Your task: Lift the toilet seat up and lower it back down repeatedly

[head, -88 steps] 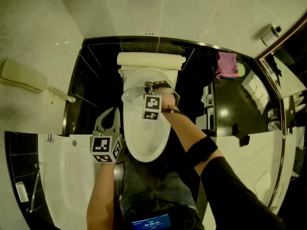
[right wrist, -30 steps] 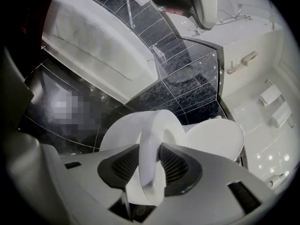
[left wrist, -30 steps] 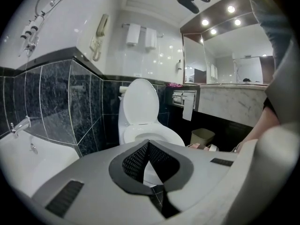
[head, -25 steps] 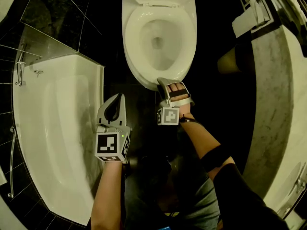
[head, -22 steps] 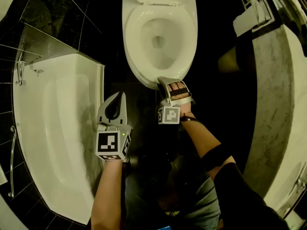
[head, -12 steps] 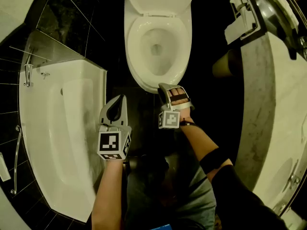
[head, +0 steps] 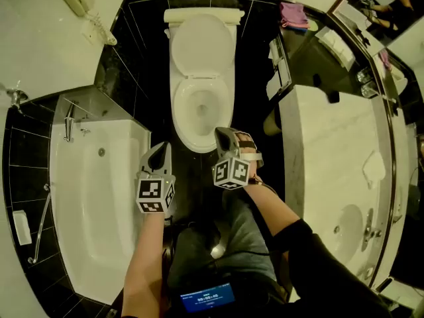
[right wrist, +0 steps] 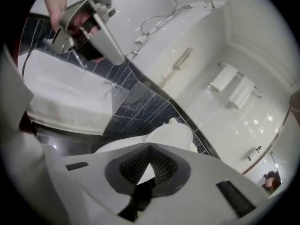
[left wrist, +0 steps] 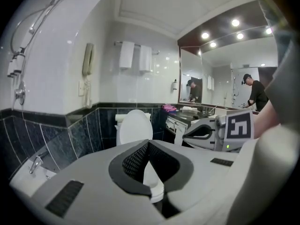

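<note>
Toilet seat sits flat on the bowl with the lid tipped up against the tank. Right gripper hovers just short of the seat's front edge, not touching it, jaws pinched together on nothing. Left gripper hangs beside it over the dark floor, next to the bathtub, jaws also together and empty. Vanity counter is off to the right.

Your white toilet seat lies flat on the bowl, beside the bathtub. Its lid stands raised behind it.
</note>
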A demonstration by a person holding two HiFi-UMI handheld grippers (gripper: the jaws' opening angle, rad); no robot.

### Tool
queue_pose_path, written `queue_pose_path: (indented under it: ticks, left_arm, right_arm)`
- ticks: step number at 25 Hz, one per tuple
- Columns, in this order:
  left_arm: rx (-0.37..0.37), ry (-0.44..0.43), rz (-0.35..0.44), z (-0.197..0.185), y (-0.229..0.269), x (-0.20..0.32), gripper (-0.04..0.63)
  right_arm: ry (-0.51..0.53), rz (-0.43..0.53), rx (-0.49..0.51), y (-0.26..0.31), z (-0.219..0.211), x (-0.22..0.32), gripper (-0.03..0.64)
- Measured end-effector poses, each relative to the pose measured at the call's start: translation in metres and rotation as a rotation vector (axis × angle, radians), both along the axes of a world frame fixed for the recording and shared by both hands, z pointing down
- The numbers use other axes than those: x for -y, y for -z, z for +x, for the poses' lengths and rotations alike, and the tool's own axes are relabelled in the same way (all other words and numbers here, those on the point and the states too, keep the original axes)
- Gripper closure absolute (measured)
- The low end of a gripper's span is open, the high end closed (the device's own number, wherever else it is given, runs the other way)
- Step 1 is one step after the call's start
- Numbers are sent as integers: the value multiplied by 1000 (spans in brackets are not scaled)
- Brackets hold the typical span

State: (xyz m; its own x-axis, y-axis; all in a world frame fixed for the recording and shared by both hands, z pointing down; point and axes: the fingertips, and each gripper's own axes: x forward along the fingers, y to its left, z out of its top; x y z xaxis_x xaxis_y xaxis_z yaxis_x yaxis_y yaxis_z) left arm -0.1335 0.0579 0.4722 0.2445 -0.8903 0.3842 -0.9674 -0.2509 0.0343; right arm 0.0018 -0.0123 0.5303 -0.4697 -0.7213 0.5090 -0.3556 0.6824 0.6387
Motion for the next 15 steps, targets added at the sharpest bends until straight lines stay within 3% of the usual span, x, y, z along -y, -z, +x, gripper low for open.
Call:
queue_pose_path:
  ticks: [6, 10, 15]
  left_arm:
    - [-2, -37, 90, 10, 115, 17, 606]
    - [-7, -59, 126, 16, 160, 27, 606]
    - [0, -77, 135, 31, 178, 32, 606]
  right_arm:
    - [-134, -90, 269, 137, 33, 9, 597]
    - [-147, -86, 342, 187, 53, 12, 597]
    - [-182, -91, 408, 212, 84, 20, 597]
